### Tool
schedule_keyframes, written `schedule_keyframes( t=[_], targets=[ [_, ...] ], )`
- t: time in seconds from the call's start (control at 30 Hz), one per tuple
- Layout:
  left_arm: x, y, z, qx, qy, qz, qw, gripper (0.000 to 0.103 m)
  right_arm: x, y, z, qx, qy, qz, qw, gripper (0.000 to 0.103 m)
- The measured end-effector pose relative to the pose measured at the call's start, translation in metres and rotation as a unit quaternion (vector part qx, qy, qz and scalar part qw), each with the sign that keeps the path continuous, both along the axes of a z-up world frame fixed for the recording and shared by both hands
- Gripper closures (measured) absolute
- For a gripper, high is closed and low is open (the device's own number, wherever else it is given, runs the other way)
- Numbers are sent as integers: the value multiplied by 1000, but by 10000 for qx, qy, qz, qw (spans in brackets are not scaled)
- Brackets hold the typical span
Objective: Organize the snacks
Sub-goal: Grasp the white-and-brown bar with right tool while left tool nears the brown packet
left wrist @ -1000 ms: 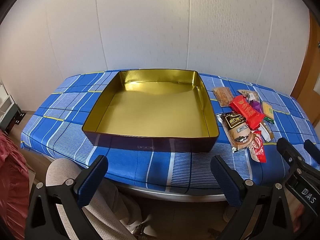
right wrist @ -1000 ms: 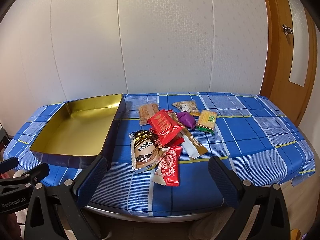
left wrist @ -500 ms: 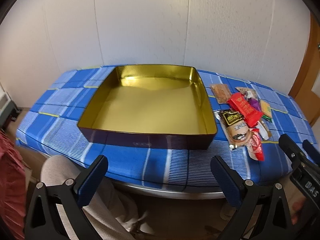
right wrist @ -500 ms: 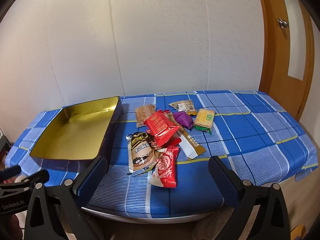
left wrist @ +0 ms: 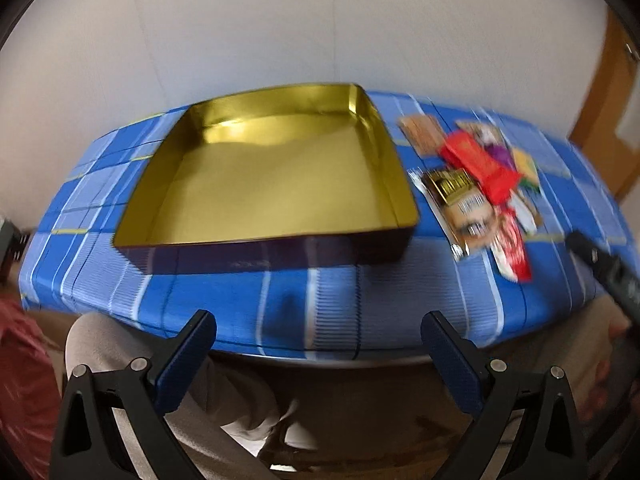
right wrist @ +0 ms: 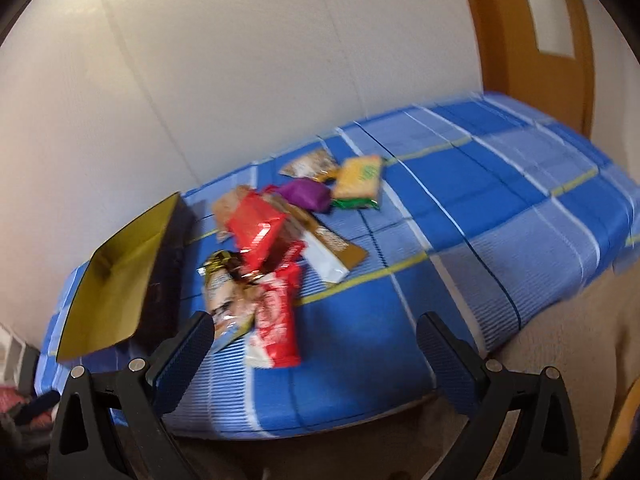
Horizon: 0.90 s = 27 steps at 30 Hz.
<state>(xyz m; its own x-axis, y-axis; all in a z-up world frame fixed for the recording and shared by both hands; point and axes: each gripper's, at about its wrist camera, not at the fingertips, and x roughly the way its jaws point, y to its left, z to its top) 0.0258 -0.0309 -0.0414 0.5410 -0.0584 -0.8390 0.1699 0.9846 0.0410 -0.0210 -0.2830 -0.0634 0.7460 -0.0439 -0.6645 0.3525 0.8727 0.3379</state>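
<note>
Both grippers have swung rightward, blurring the views; the right gripper [right wrist: 308, 344] now faces the snacks [right wrist: 276, 240], heaped beside the empty tin [left wrist: 272, 184] on the counter [left wrist: 320, 304]. Left gripper [left wrist: 318, 344] trails, both jaws spread, holding nothing.

Both handheld devices share one build: the left gripper [left wrist: 318, 354] and the right gripper [right wrist: 314, 354] have black triangular frames with cut-out openings, silver screw heads and ribbed dark-blue finger pads [left wrist: 188, 356]. The person wears light beige trousers [left wrist: 224, 396].
</note>
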Motion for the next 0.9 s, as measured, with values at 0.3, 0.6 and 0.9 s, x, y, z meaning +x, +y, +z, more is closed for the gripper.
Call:
schedule_keyframes(
  t=[0.3, 0.6, 0.9],
  targets=[
    [11, -20, -12, 29, 233, -419, 9988, 0, 34, -45, -13, 488, 135, -30, 9987, 16],
    [24, -26, -2, -163, -139, -485, 9986, 0, 97, -33, -22, -723, 519, 1019, 9908, 34],
    [31, -33, -8, -256, -11, -557, 9981, 0, 131, -19, -41, -1240, 621, 1850, 9729, 46]
  ],
)
